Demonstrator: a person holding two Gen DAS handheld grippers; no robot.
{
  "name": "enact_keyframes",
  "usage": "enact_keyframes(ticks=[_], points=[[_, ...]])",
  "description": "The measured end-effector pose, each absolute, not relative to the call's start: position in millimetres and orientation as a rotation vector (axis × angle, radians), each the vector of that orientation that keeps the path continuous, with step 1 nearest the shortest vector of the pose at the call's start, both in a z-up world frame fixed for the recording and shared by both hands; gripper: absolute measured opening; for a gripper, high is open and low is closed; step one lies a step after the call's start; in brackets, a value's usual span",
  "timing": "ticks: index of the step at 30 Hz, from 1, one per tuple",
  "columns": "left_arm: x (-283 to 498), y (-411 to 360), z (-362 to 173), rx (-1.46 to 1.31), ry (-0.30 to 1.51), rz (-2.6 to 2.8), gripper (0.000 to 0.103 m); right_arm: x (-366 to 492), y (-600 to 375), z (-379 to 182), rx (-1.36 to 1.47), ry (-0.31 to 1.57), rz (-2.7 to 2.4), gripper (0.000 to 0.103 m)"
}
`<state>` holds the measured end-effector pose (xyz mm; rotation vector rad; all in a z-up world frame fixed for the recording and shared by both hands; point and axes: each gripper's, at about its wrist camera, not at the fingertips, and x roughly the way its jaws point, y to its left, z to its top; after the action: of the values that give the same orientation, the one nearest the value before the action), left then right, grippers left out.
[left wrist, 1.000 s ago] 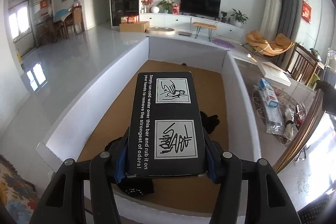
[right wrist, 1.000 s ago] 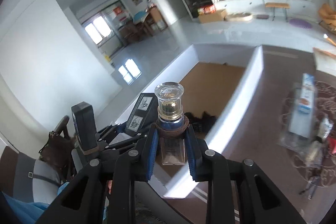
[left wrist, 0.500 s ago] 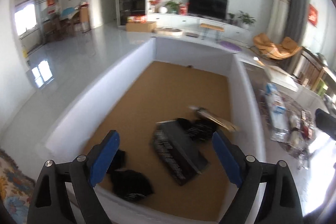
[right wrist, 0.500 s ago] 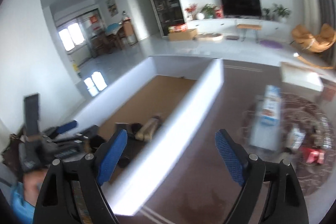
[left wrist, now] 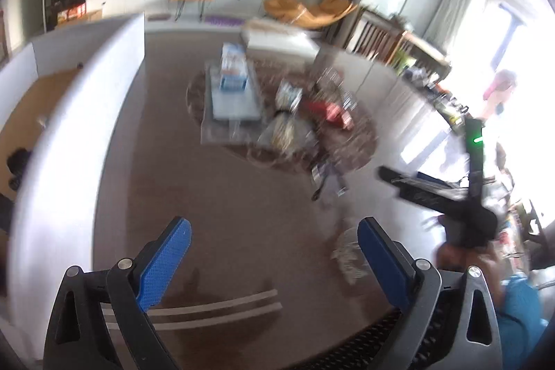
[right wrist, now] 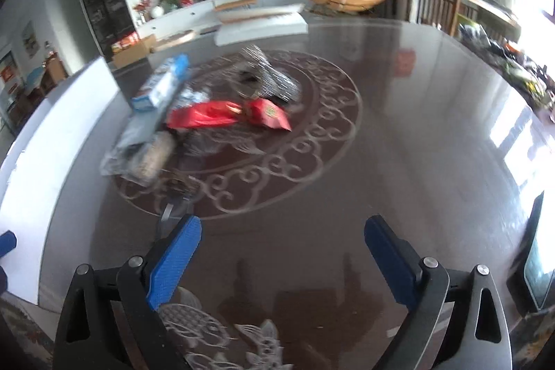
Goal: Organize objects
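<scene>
Your dark brown patterned tabletop (right wrist: pixel 399 141) carries the white-walled, cardboard-floored box (left wrist: pixel 69 127) along its left side. The blurred heap of packets (right wrist: pixel 194 113), a red pouch (right wrist: pixel 208 118) among them, lies mid-table. Your left gripper (left wrist: pixel 274 260) and right gripper (right wrist: pixel 282 257) both gape wide, holding nothing.

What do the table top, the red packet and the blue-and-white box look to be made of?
Table top: dark, glossy, probably lacquered or glass-covered, since it mirrors the windows and carries a pale scroll pattern.
Red packet: likely thin plastic or foil film, crinkled and shiny.
Blue-and-white box: probably printed cardboard, with flat faces and straight edges. Motion blur leaves all three uncertain.
</scene>
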<state>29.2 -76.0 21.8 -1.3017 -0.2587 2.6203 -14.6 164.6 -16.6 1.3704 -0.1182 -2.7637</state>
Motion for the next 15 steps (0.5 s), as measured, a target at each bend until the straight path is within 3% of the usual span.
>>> enact_keyframes(ticks=[5,11,15], points=[[-0.5,-69.5,-21.2,-1.448,-0.183,2.698,0.098,-17.2,198.1,-34.5,1.485,-0.248,-2.805,0.096],[-25.6,-51.7,-35.2,-1.452,0.007,2.747,0.098,-22.1,195.6,-38.5,1.496,-0.167,-2.843,0.101],[-41.0,-47.1,-43.5,-1.462,0.030,2.746,0.098,-27.8,190.1,-39.7,1.498,-0.122,-2.861,0.103]])
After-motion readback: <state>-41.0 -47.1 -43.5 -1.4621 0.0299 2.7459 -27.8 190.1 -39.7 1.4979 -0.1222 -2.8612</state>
